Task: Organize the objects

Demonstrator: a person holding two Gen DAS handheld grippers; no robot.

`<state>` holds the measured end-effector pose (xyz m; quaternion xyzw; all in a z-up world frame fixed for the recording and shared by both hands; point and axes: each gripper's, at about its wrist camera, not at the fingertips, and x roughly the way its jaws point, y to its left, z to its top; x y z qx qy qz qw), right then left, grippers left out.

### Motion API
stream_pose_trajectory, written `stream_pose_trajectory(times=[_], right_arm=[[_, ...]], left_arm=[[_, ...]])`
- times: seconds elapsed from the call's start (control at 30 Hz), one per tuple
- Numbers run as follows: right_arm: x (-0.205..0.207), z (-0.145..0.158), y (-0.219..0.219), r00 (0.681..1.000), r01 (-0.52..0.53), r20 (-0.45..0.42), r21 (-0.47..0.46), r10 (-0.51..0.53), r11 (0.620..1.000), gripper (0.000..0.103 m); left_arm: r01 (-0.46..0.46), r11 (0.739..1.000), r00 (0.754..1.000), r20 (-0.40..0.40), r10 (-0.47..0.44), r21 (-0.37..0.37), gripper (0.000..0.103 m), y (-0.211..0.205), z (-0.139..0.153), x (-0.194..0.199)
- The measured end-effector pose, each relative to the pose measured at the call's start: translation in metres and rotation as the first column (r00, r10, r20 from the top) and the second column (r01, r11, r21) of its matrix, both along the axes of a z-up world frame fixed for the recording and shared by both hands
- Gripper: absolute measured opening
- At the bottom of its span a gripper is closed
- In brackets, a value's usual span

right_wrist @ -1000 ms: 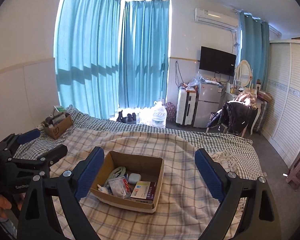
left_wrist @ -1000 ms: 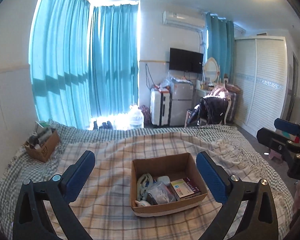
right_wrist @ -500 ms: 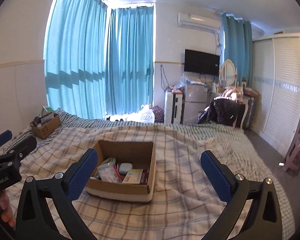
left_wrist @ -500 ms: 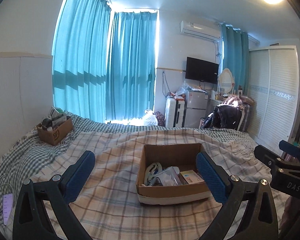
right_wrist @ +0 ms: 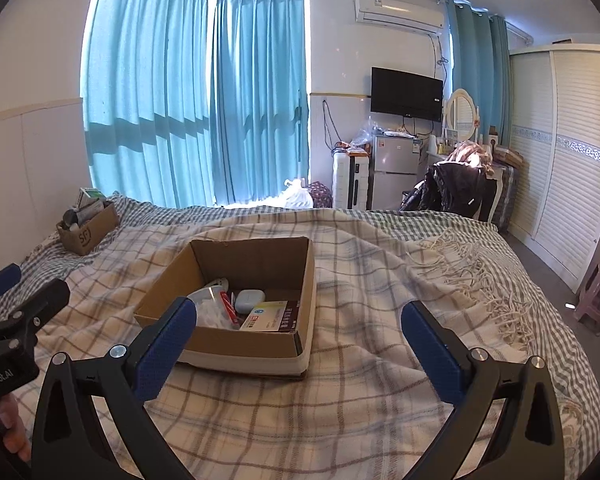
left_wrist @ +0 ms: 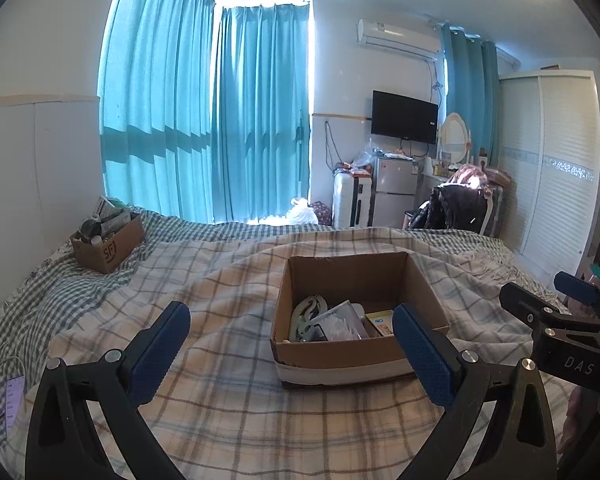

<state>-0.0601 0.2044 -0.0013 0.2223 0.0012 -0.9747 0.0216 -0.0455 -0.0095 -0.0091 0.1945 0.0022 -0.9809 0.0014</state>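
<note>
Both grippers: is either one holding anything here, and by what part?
Nothing is held. The left gripper and right gripper are both open, above the blanket.

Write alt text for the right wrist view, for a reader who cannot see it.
An open cardboard box of small items sits on a plaid blanket on a bed, ahead of the open, empty right gripper. The left gripper shows at the left edge; a second box sits far left.

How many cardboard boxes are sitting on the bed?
2. One open box holding small items sits mid-bed on the plaid blanket, just ahead of both tools. A smaller box stands at the far left corner by the curtains. Others may lie out of view.
</note>
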Motion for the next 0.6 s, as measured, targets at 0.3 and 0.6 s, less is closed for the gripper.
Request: stream_pose_trajectory(times=[0.3, 0.6], right_arm=[[0.0039, 0.0039, -0.002, 1.0, -0.004, -0.008, 0.011, 0.005, 1.0, 0.103], [0.0058, 0.0031, -0.0014, 1.0, -0.007, -0.003, 0.008, 0.007, 1.0, 0.103]], left_arm=[[0.008, 1.0, 1.0, 0.002, -0.008, -0.005, 0.103, 0.0029, 0.0017, 0.0031], [0.002, 1.0, 1.0, 0.021, -0.002, -0.002, 0.103, 0.0009, -0.0027, 0.0004]])
